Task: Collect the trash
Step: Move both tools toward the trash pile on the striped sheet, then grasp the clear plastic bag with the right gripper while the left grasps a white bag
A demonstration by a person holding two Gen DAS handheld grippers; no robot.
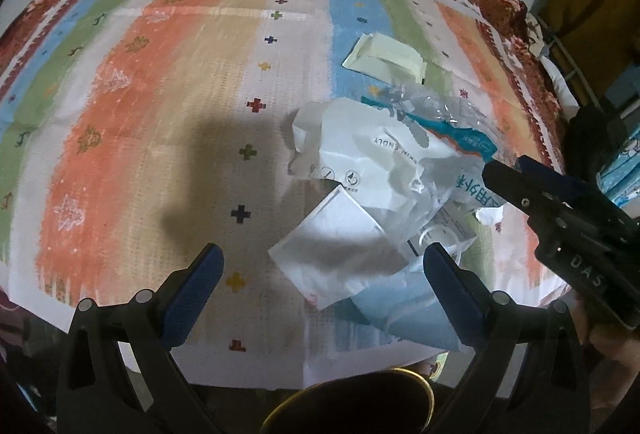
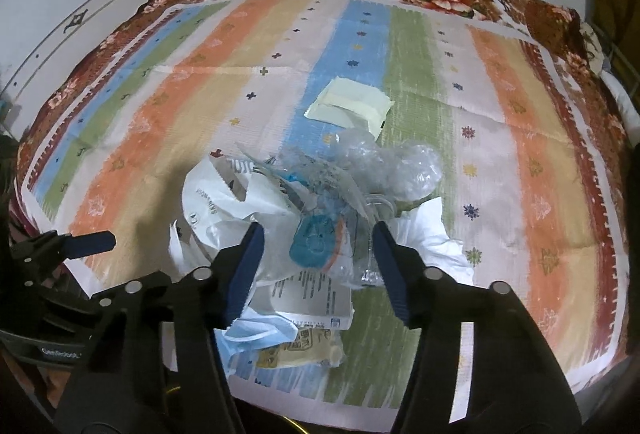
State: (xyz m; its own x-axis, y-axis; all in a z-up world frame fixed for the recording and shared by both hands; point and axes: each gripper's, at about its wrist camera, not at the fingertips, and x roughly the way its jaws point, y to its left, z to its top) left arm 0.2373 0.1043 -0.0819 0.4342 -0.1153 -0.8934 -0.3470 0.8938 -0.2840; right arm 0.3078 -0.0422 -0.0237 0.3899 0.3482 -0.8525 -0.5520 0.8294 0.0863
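Note:
A heap of trash lies on the striped cloth: a crumpled white bag, a white sheet, a light blue face mask and clear plastic. My left gripper is open wide, its fingers straddling the white sheet from above. My right gripper hangs over the heap with its pads apart. A clear wrapper with a blue disc sits between them; no pad visibly presses on it. Below lie a printed leaflet, the mask and a yellow packet.
A flattened pale yellow carton lies apart, behind the heap. White tissue sits right of my right fingers. A dark round container with a gold rim stands below the table's near edge. The right gripper shows at the left view's right.

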